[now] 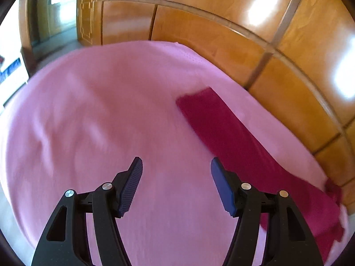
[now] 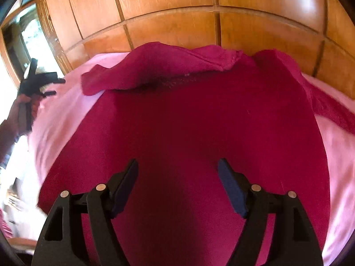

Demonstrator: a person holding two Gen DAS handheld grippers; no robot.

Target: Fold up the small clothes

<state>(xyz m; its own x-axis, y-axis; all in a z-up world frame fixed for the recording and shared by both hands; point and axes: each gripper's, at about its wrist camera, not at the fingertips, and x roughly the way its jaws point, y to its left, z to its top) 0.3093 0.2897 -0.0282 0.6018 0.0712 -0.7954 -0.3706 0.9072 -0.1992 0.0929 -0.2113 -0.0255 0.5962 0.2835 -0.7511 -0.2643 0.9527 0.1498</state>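
A dark magenta garment [image 2: 199, 122] lies spread on a pink sheet [image 2: 66, 110]. Its far left sleeve [image 2: 137, 73] is folded inward across the top, and the right sleeve [image 2: 328, 104] trails off to the right. My right gripper [image 2: 177, 166] is open and empty, hovering over the garment's lower middle. My left gripper [image 1: 176, 166] is open and empty above the bare pink sheet [image 1: 99, 110], with the garment's edge [image 1: 233, 133] just to its right. The left gripper also shows in the right wrist view [image 2: 57, 86], held in a hand at the far left.
Glossy wooden wardrobe panels [image 2: 177, 11] stand right behind the bed, also in the left wrist view [image 1: 266, 44]. A doorway with bright light [image 1: 55, 4] is at the far left. White items [image 2: 17, 177] lie beside the bed at the left.
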